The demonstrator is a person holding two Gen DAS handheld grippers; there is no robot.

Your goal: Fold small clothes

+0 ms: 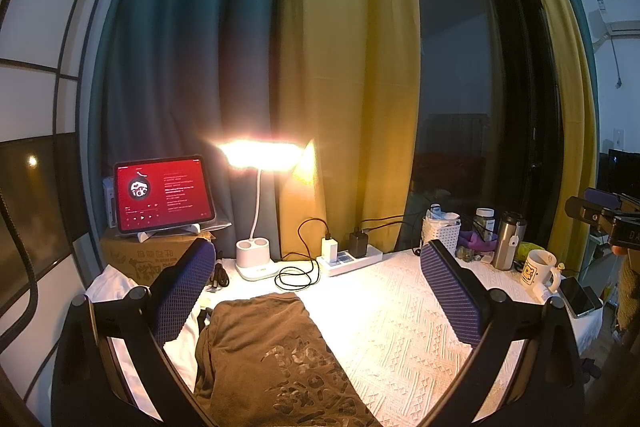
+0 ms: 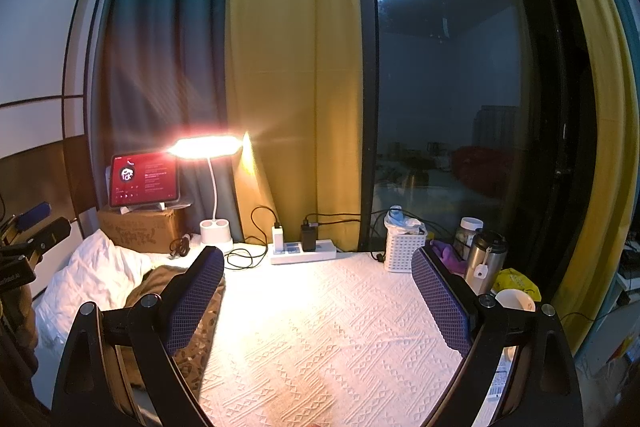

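Low in the left wrist frame, the brown printed garment lies flat on the white textured cloth, between the released left gripper's spread fingers. Right gripper likewise gapes empty, garment at its lower left.

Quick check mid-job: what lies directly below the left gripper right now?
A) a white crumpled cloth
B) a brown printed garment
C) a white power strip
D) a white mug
B: the left wrist view shows the brown printed garment spread between the open left gripper, on the white textured table cover.
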